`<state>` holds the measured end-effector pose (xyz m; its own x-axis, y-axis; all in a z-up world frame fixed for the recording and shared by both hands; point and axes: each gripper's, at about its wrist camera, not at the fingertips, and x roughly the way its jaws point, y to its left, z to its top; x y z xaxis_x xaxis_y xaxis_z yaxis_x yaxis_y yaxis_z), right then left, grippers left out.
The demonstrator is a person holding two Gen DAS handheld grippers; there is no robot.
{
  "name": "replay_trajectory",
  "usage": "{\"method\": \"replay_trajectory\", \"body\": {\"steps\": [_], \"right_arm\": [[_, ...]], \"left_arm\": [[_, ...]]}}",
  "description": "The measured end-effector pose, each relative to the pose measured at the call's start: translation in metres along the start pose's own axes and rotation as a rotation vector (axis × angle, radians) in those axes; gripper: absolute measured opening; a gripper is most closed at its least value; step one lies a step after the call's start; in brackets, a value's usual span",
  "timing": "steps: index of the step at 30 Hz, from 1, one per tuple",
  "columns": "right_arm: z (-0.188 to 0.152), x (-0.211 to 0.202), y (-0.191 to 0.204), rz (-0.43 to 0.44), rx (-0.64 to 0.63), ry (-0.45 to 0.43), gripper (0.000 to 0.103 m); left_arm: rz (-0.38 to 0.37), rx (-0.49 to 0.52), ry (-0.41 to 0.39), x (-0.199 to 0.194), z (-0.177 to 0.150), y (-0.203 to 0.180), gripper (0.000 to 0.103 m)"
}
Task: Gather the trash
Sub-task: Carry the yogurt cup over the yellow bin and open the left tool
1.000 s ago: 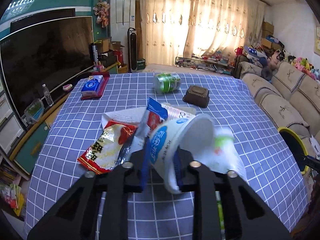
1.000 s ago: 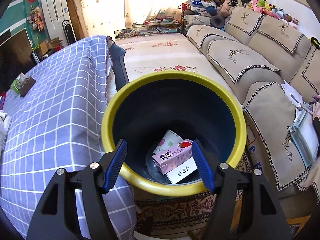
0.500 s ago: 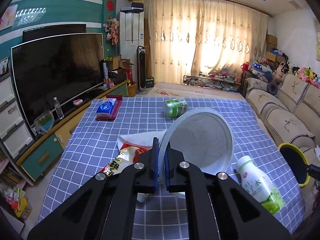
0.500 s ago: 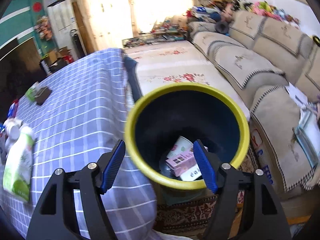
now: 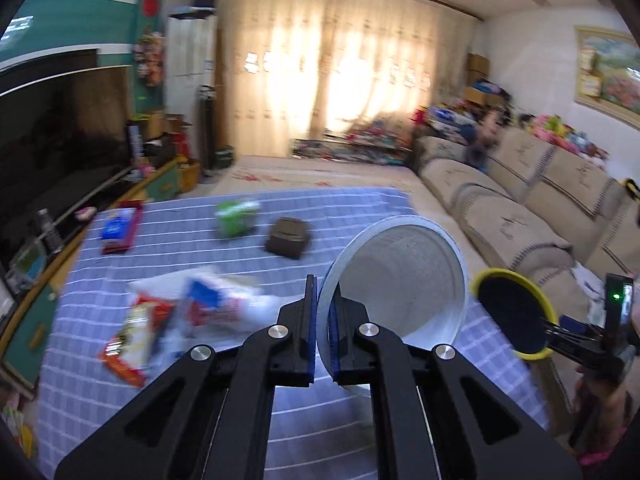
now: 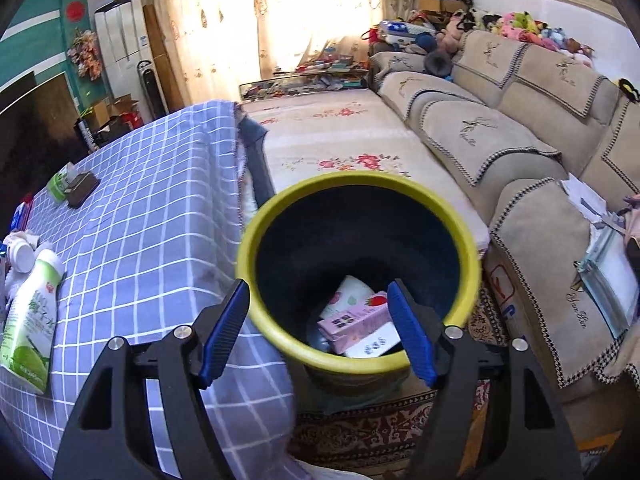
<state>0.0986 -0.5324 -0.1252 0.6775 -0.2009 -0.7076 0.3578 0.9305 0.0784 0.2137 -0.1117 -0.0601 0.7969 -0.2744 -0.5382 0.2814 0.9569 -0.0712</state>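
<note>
A blue checked cloth covers the tabletop (image 6: 132,208). On it lie a green-and-white bottle (image 6: 30,320), crumpled snack wrappers (image 5: 180,320), a brown box (image 5: 289,237), a green can (image 5: 236,218) and a tissue pack (image 5: 118,229).

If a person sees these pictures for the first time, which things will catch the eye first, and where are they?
The left gripper pinches the rim of a big white paper bowl, held up above the blue checked tablecloth. Beside the table, the yellow-rimmed bin gapes under the open right gripper, with a pink carton at its bottom. A green-and-white bottle lies near the cloth's edge.
</note>
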Motion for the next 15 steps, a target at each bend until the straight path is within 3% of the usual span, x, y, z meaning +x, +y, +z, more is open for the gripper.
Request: {"method": "replay_trajectory", "body": {"steps": [10,15], "right_arm": [[-0.004,-0.024,-0.071,-0.104,0.116,-0.061,0.071],[-0.011,-0.021,-0.102,-0.138,0.159,-0.045,0.072]], "left_arm": [[-0.274,0.138,0.118,0.064,0.016,-0.156,0.006],[-0.327,0.203,0.194,0.105,0.007,-0.227,0.006]]}}
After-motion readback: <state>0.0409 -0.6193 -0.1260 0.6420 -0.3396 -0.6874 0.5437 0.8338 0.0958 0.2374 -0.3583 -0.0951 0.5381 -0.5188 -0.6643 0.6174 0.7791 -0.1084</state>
